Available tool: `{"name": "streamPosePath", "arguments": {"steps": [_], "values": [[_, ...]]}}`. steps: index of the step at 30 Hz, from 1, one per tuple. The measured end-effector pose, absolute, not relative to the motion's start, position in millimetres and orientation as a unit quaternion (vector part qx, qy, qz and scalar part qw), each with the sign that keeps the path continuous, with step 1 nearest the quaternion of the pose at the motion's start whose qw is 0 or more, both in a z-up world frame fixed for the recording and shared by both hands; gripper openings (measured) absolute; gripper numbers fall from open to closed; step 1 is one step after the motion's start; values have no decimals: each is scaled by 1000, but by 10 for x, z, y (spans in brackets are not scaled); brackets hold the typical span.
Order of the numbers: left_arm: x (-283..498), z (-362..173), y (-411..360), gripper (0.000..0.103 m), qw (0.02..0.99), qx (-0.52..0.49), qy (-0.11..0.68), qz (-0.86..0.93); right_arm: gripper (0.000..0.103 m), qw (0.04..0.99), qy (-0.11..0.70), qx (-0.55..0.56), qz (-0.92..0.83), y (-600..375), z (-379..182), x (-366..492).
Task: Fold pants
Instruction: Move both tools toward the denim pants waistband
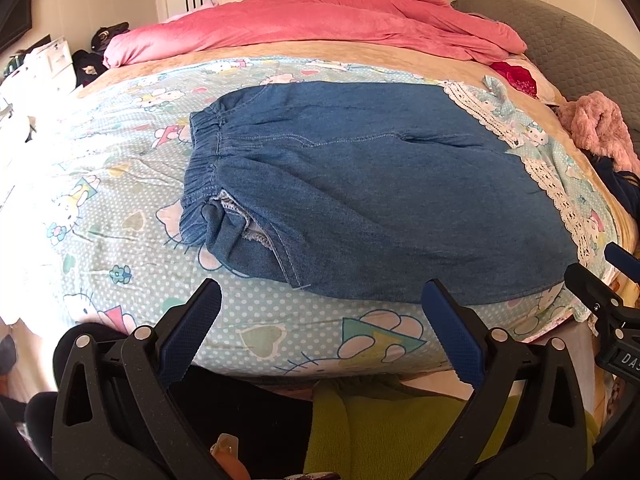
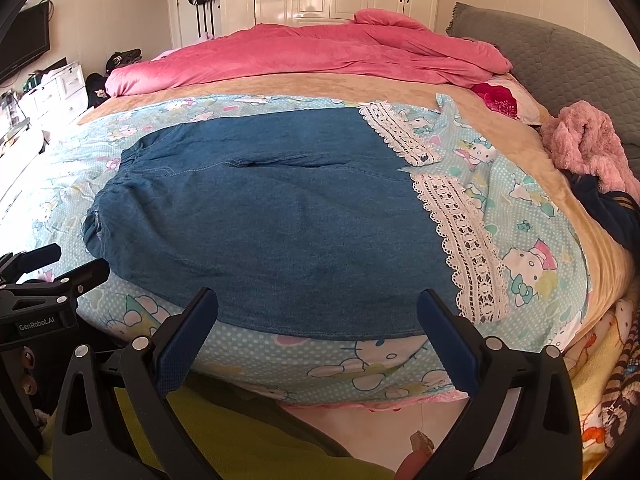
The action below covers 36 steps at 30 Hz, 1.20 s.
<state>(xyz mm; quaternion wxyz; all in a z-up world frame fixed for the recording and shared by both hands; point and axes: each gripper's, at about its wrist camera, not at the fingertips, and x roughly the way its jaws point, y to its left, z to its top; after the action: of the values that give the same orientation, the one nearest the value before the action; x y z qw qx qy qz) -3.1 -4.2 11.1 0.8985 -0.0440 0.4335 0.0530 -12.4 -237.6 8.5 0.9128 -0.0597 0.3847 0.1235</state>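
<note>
Two claws hover at the near edge of the bed, both spread wide and holding nothing: the left claw (image 1: 320, 308) and the right claw (image 2: 318, 316). Blue denim pants (image 1: 360, 192) lie flat on a cartoon-print sheet (image 1: 120, 208), folded over, with the elastic waistband (image 1: 200, 160) toward the left and the far end touching a white lace trim (image 2: 468, 248). Beyond them a pink quilt (image 2: 304, 56) is bunched up near the grey headboard (image 2: 560, 52)
</note>
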Motion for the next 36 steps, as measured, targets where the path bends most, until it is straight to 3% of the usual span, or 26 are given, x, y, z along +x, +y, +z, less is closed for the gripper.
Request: {"name": "streamPosePath", "arguments": {"steps": [17, 36], "values": [[178, 78, -19, 94, 897, -48, 438, 45, 99, 910, 384, -53, 145, -2312, 84, 64], [1033, 215, 661, 94, 895, -74, 432, 77, 99, 911, 364, -77, 176, -1770, 291, 1140]]}}
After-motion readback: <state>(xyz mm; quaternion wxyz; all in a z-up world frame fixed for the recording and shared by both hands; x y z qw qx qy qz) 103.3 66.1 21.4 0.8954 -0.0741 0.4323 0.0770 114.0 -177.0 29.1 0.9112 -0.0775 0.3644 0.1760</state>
